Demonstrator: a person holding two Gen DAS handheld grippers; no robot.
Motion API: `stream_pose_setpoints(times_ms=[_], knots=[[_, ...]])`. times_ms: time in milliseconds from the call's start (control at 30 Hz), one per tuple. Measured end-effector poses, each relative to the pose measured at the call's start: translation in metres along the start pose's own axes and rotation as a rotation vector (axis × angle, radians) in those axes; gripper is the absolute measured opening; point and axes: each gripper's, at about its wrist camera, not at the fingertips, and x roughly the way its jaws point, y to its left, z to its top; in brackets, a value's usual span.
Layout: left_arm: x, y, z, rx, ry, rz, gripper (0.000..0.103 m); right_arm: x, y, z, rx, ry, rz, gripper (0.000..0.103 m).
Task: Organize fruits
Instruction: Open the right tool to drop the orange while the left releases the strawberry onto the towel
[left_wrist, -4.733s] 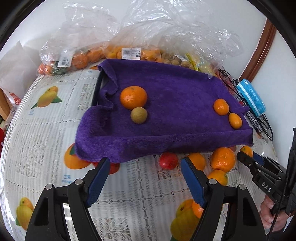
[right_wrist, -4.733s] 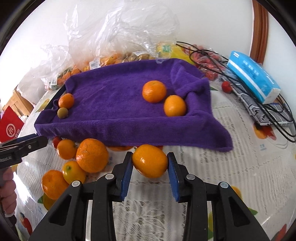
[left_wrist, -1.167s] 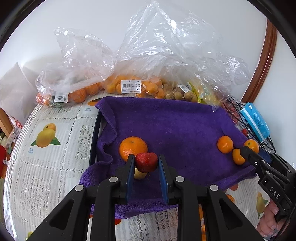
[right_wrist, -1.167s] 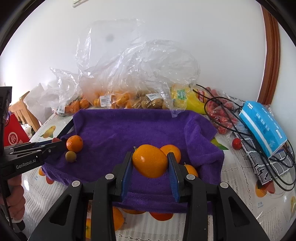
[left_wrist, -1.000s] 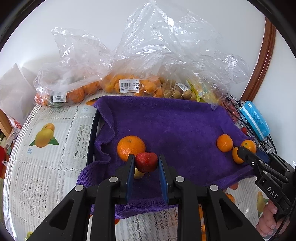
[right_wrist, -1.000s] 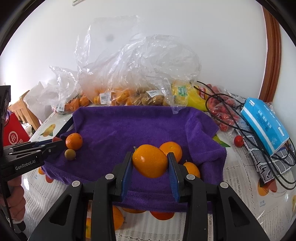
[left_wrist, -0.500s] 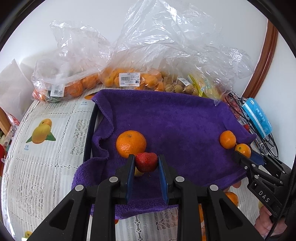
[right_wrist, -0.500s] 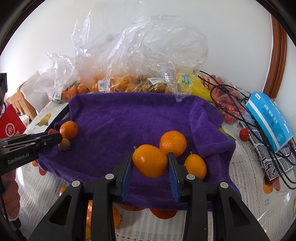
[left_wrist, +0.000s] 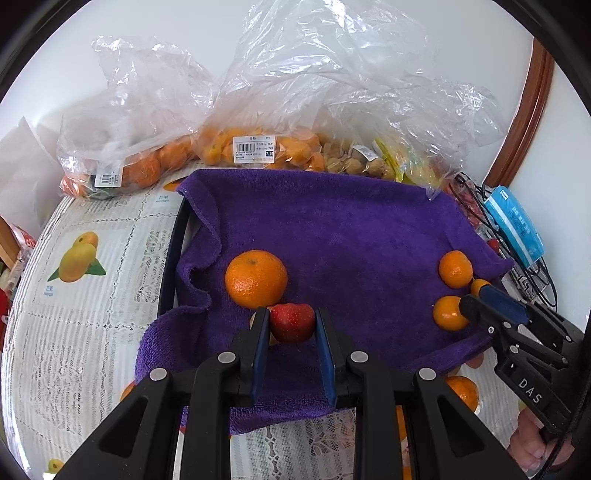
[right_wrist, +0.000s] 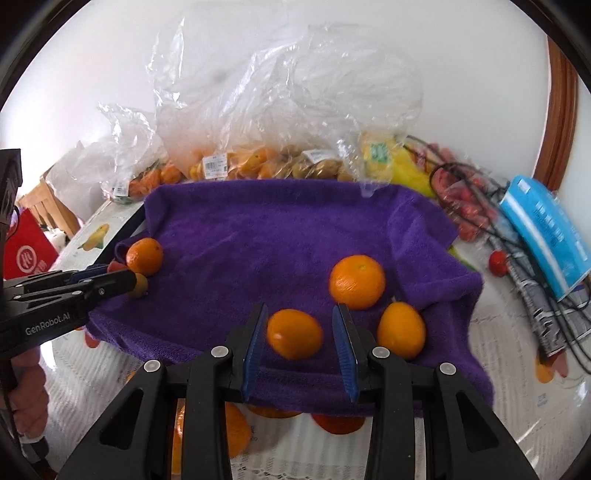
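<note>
A purple towel (left_wrist: 332, 229) covers a black tray (left_wrist: 177, 251). My left gripper (left_wrist: 291, 325) is shut on a small red fruit (left_wrist: 291, 328), held just above the towel's near left part, in front of a big orange (left_wrist: 256, 278). A small yellowish fruit (right_wrist: 141, 284) is mostly hidden behind the left finger. My right gripper (right_wrist: 298, 314) hangs over the towel's near right part. A blurred orange (right_wrist: 294, 334) lies between its fingers with a gap on each side, beside two other oranges (right_wrist: 357, 281) (right_wrist: 400, 335).
Clear plastic bags of fruit (left_wrist: 258, 147) line the back wall. A blue tissue pack (right_wrist: 546, 236) and black cables (right_wrist: 517, 251) lie on the right. Loose oranges (right_wrist: 229, 432) sit on the tablecloth in front of the towel. A hand (left_wrist: 532, 443) holds the right gripper.
The orange that the right gripper's pads pressed now sits lower and free of them on the towel. Both grippers have come in closer over the towel. The left still holds the red fruit.
</note>
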Motion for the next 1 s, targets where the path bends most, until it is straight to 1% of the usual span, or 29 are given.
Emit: stream_pose_setpoints(times_ms=[33,167,267,467,533,600,633,700,767,800,833,867,933,1000], knots=[[0.000,-0.001,0.000,0.002,0.001,-0.001,0.023,0.000,0.000,0.000,-0.003,-0.004,-0.011,0.037],[0.001,-0.002,0.000,0.007,0.008,-0.006,0.023,0.000,-0.002,0.001,0.012,0.000,0.000,0.038],[0.003,-0.003,-0.001,0.014,0.020,-0.007,0.023,0.000,-0.004,0.002,0.022,-0.004,-0.006,0.044],[0.005,-0.007,-0.003,0.027,0.020,-0.016,0.024,0.000,-0.008,0.002,0.048,-0.003,-0.011,0.046],[0.004,-0.008,-0.004,0.030,0.017,-0.020,0.029,0.000,-0.009,0.002,0.053,-0.005,-0.013,0.047],[0.001,-0.009,-0.004,0.032,0.004,-0.024,0.043,-0.001,-0.010,0.002,0.059,-0.009,-0.011,0.050],[-0.001,-0.009,-0.004,0.032,-0.006,-0.026,0.047,-0.001,-0.010,0.002,0.063,-0.013,-0.011,0.054],[-0.005,-0.009,-0.004,0.033,-0.024,-0.025,0.054,-0.004,-0.012,0.003,0.074,-0.026,-0.013,0.056],[-0.008,-0.009,-0.003,0.035,-0.035,-0.024,0.058,-0.006,-0.013,0.003,0.086,-0.035,-0.008,0.061],[-0.009,-0.010,-0.003,0.035,-0.037,-0.022,0.060,-0.007,-0.014,0.004,0.094,-0.040,-0.009,0.065],[-0.009,-0.010,-0.002,0.035,-0.037,-0.014,0.061,-0.009,-0.015,0.004,0.100,-0.046,-0.013,0.071],[-0.010,-0.012,-0.002,0.037,-0.036,-0.003,0.061,-0.010,-0.015,0.004,0.104,-0.052,-0.015,0.073],[-0.011,-0.015,-0.002,0.050,-0.036,0.013,0.062,-0.012,-0.016,0.005,0.111,-0.056,-0.023,0.083],[-0.013,-0.018,-0.003,0.066,-0.044,0.024,0.065,-0.013,-0.016,0.006,0.126,-0.053,-0.019,0.085]])
